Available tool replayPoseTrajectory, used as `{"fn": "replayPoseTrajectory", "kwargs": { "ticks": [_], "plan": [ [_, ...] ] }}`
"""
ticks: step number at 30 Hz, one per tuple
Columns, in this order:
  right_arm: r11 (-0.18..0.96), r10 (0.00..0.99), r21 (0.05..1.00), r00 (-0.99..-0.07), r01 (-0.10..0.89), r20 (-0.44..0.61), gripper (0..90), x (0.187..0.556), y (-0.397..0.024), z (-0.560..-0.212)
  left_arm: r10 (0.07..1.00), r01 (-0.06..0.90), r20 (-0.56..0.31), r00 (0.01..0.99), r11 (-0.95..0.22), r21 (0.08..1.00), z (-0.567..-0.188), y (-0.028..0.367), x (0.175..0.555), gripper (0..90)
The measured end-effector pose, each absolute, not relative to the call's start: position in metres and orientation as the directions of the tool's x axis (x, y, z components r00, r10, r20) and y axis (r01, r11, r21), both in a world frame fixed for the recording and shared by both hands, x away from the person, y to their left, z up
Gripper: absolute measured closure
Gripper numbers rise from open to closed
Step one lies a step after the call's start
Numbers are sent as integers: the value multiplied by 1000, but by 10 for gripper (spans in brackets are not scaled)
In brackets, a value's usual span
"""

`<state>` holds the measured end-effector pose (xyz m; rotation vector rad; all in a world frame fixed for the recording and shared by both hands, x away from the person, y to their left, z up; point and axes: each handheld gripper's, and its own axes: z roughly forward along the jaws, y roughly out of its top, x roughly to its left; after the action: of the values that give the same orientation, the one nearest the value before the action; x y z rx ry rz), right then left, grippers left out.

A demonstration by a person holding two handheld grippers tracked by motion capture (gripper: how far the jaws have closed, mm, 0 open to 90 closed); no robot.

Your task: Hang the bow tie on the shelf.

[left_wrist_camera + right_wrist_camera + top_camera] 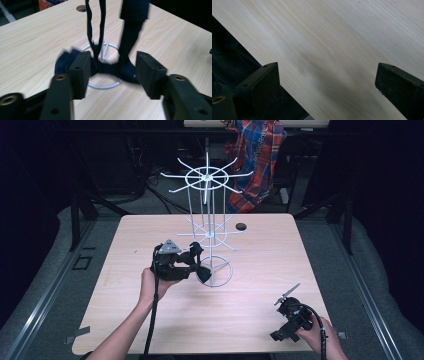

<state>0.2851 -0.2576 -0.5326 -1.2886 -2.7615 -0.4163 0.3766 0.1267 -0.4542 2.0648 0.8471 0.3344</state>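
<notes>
A white wire rack (206, 178) with two tiers of hooks stands mid-table on a ring base (103, 86). A dark navy cloth item (125, 70) slumps on that base against the pole, and its black straps (101, 25) run upward out of the left gripper view. My left gripper (197, 262) is at the rack's foot, open (112, 67), with one jaw on each side of the cloth and not pressing it. The cloth appears as a dark lump (204, 273) by the ring in the high view. My right gripper (286, 316) rests low at the table's front right corner, open (327, 80) over bare wood.
The wooden table (150, 320) has a round cable hole (241, 226) behind the rack. A plaid cloth (257, 155) hangs beyond the far edge. The right gripper sits close to the table's edge, with dark floor (227, 62) beside it.
</notes>
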Motion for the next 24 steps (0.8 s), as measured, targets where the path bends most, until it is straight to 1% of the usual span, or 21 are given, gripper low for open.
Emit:
{"fn": "replayPoseTrajectory", "kwargs": {
  "ticks": [2,7,9,10,11,14,19,20,24],
  "plan": [
    [633,732,198,-662,748,162,52,286,-259,-531,672,448,-68,738,-411,794,-453,128,376,405],
    [628,736,199,-658,752,160,52,286,-259,-531,678,465,-74,731,-416,781,-450,133,374,325],
    [613,744,213,-646,761,168,53,284,-258,-531,681,469,-70,729,-423,775,-447,136,372,290],
    [638,731,192,-665,745,153,52,286,-260,-529,686,470,-67,724,-420,776,-446,137,370,271],
    [623,740,206,-654,755,157,52,285,-259,-530,688,474,-68,723,-423,772,-445,138,369,254],
    [628,738,196,-656,753,155,54,286,-260,-529,700,482,-62,711,-421,768,-441,143,365,207],
    [600,749,225,-638,768,179,54,284,-259,-530,710,495,-52,702,-435,752,-437,147,358,159],
    [608,749,219,-643,763,159,54,284,-260,-529,712,496,-46,701,-440,749,-438,148,356,157],
    [622,742,210,-654,754,148,53,285,-261,-528,714,517,-39,699,-468,717,-442,151,348,148]
  ]
}}
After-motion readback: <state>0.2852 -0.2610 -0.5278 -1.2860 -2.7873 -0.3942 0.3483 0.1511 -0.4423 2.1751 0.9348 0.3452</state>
